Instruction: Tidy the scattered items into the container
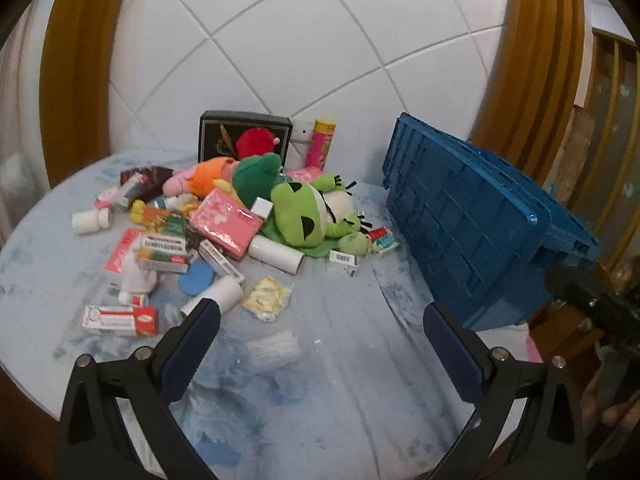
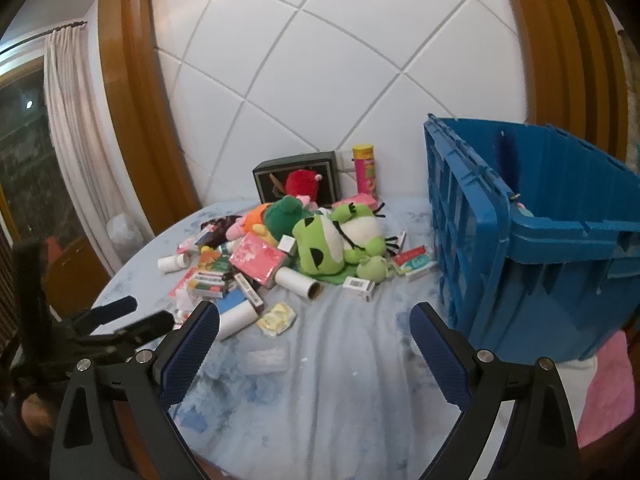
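Observation:
A pile of scattered items lies on the round table: a light green frog plush [image 1: 310,216] [image 2: 324,246], a dark green plush [image 1: 256,176], a pink packet [image 1: 226,222] [image 2: 258,260], white tubes [image 1: 276,254] [image 2: 298,282], medicine boxes [image 1: 120,320] and a yellow sachet [image 1: 266,298] [image 2: 276,320]. The blue crate [image 1: 472,220] [image 2: 532,236] stands at the right. My left gripper [image 1: 320,320] is open and empty, hovering short of the pile. My right gripper [image 2: 314,324] is open and empty, between pile and crate. The left gripper also shows in the right wrist view [image 2: 132,316].
A black box [image 1: 244,134] with a red plush and a pink can [image 1: 322,144] stand at the back by the tiled wall. A clear plastic packet [image 1: 272,350] lies near my left gripper. The table edge curves at left and front. A pink cloth [image 2: 608,384] sits under the crate.

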A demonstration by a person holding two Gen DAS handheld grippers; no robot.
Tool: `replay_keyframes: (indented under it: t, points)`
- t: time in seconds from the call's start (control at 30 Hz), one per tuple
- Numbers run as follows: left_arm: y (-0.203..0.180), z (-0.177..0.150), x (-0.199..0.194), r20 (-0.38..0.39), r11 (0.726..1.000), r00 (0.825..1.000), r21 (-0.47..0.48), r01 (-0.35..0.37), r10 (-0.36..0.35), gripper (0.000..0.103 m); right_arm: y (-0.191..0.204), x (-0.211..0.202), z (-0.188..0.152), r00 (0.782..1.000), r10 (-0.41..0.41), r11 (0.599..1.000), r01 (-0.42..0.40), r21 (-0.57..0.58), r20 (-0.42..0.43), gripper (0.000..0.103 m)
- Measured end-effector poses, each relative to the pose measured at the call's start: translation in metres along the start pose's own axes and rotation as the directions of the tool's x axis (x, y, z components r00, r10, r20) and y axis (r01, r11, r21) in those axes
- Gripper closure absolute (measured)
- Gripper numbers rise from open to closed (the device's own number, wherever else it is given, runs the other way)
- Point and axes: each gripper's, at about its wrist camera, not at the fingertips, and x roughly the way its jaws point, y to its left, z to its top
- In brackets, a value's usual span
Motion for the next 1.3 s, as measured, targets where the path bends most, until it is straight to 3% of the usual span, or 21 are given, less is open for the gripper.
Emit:
replay_keyframes:
  t: [0.07,0.13,0.17,0.23,0.3,0.4,0.47,0.63,0.77,0.87,0.93,1.17,1.3]
  points:
    - [-0.002,0.000,0.002,-0.008,0.999,0.999,0.021,-0.043,0.043,0.000,0.001,0.003,-0.002,1.000,0.002,1.000,-0.002,-0.001,-0.013,0.006]
    - [-0.003,0.000,0.007,-0.035,0.988,0.988,0.020,-0.151,0.152,0.000,0.003,0.008,-0.003,0.999,-0.003,1.000,0.002,-0.007,-0.032,0.006]
    - [-0.005,0.001,0.013,-0.074,0.973,0.970,0.024,-0.231,0.232,0.000,0.004,0.010,-0.004,0.999,-0.005,1.000,0.005,-0.008,-0.038,0.006]
    - [-0.008,0.000,0.026,-0.142,0.951,0.940,0.062,-0.303,0.309,0.000,0.006,0.013,-0.005,0.999,-0.007,1.000,0.007,-0.004,-0.047,0.005]
    - [-0.009,-0.008,0.028,-0.138,0.956,0.947,0.085,-0.280,0.289,0.000,0.008,0.015,-0.007,0.999,-0.007,1.000,0.007,0.004,-0.049,0.000]
    - [-0.009,-0.019,0.021,-0.073,0.978,0.981,0.118,-0.170,0.179,0.000,0.014,0.014,-0.012,1.000,-0.004,1.000,0.004,-0.018,-0.029,0.000]
    - [-0.002,-0.024,0.018,-0.046,0.990,0.993,0.102,-0.100,0.105,0.000,0.018,0.010,-0.015,1.000,-0.006,0.999,0.007,-0.049,0.017,0.000]
    - [0.009,-0.031,0.017,0.018,0.967,0.972,0.106,-0.233,0.232,0.000,0.023,-0.004,-0.023,0.986,0.047,0.994,-0.030,-0.109,0.157,0.000]
    - [0.036,-0.047,0.028,-0.066,0.974,0.973,0.073,-0.215,0.220,0.000,0.019,0.029,-0.039,0.994,0.112,0.993,-0.112,-0.044,-0.010,0.000]
    - [0.052,-0.058,0.030,-0.093,0.973,0.969,0.057,-0.224,0.229,0.000,0.014,0.056,-0.061,0.975,0.179,0.984,-0.176,0.037,-0.133,0.000]
    - [0.059,-0.060,0.029,-0.092,0.971,0.967,0.052,-0.232,0.236,0.000,0.015,0.071,-0.072,0.963,0.181,0.983,-0.173,0.056,-0.198,0.000]
    - [0.084,-0.057,0.038,-0.070,0.955,0.954,0.074,-0.287,0.292,0.000,0.025,0.086,-0.069,0.979,0.116,0.993,-0.113,0.025,-0.170,0.000]
    - [0.099,-0.051,0.049,-0.039,0.935,0.942,0.146,-0.324,0.332,0.000,0.037,0.094,-0.062,0.987,0.080,0.997,-0.079,0.012,-0.141,0.000]
